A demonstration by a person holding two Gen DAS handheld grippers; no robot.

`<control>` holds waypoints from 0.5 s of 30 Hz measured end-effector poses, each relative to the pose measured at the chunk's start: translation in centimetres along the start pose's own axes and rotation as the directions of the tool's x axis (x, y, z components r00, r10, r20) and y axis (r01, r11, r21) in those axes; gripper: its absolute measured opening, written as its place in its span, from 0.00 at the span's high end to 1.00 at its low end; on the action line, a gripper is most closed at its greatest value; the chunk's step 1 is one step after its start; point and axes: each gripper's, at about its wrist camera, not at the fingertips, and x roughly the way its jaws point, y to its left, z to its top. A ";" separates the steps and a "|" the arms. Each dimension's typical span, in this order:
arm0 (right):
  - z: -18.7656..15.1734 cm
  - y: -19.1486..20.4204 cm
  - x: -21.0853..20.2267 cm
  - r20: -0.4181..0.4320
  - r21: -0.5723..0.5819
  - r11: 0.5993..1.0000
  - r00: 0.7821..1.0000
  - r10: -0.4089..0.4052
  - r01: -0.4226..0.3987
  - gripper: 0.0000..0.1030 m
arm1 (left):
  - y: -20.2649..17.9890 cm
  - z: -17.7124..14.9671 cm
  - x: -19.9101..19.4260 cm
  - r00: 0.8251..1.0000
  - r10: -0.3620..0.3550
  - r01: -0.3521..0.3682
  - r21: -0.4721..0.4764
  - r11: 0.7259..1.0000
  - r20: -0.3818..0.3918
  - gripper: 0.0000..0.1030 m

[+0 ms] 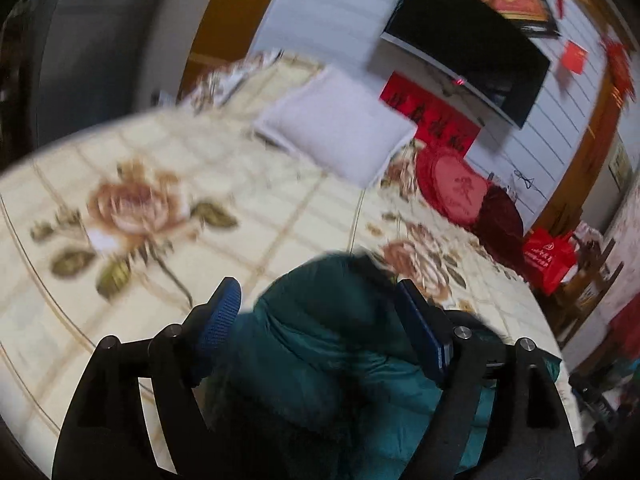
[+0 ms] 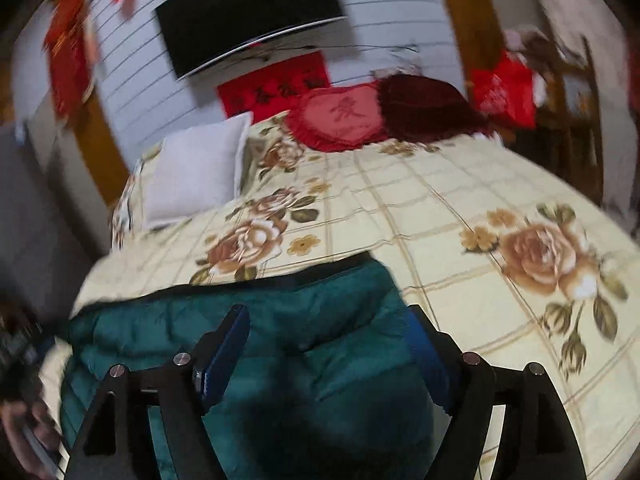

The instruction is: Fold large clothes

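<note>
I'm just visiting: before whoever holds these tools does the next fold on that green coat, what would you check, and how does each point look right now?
1. Left hand-held gripper free of the teal padded coat: ok, jaws apart, fabric between them but not pinched.
2. Right hand-held gripper free: ok, open over the coat.
3. Coat lying on the floral bedspread: ok.
4. Room to fold: ok, the white pillow and red heart cushion lie far off.
5. Coat flat, without bunching: cannot tell, the pictures are blurred.
</note>
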 end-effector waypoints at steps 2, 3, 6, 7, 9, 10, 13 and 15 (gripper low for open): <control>-0.1 0.9 0.1 0.002 -0.031 0.999 1.000 -0.010 0.010 0.26 | -0.7 0.0 -0.4 0.999 -0.013 0.012 0.029 1.000 0.031 0.23; -0.1 1.0 0.4 -0.001 -0.033 0.999 1.000 -0.015 0.015 0.26 | -1.2 0.0 -0.2 0.999 -0.034 0.033 0.054 0.998 0.025 0.23; -0.3 1.1 1.6 -0.046 -0.022 0.999 0.998 -0.033 0.032 0.25 | -4.2 -0.8 1.4 0.997 -0.054 0.064 0.208 0.976 -0.050 0.23; -0.4 1.1 2.3 -0.076 -0.019 0.999 0.996 -0.047 0.046 0.25 | -5.2 -1.5 2.3 0.997 -0.026 0.046 0.276 0.960 -0.077 0.23; -0.6 1.2 3.4 -0.114 -0.021 0.999 0.992 -0.051 0.049 0.25 | -6.1 -3.0 4.6 0.990 0.081 -0.033 0.362 0.931 -0.116 0.23; -0.9 1.3 4.2 -0.143 -0.031 0.998 0.988 -0.057 0.053 0.23 | -5.9 -3.5 5.7 0.981 0.125 -0.060 0.379 0.923 -0.151 0.23; -1.5 1.9 6.5 -0.192 -0.091 0.991 0.974 -0.116 0.100 0.16 | -4.4 -4.6 8.4 0.954 0.192 -0.097 0.370 0.924 -0.231 0.21; -2.0 2.1 8.1 -0.219 -0.131 0.984 0.964 -0.149 0.122 0.12 | -4.0 -4.8 9.1 0.948 0.211 -0.117 0.357 0.927 -0.237 0.21</control>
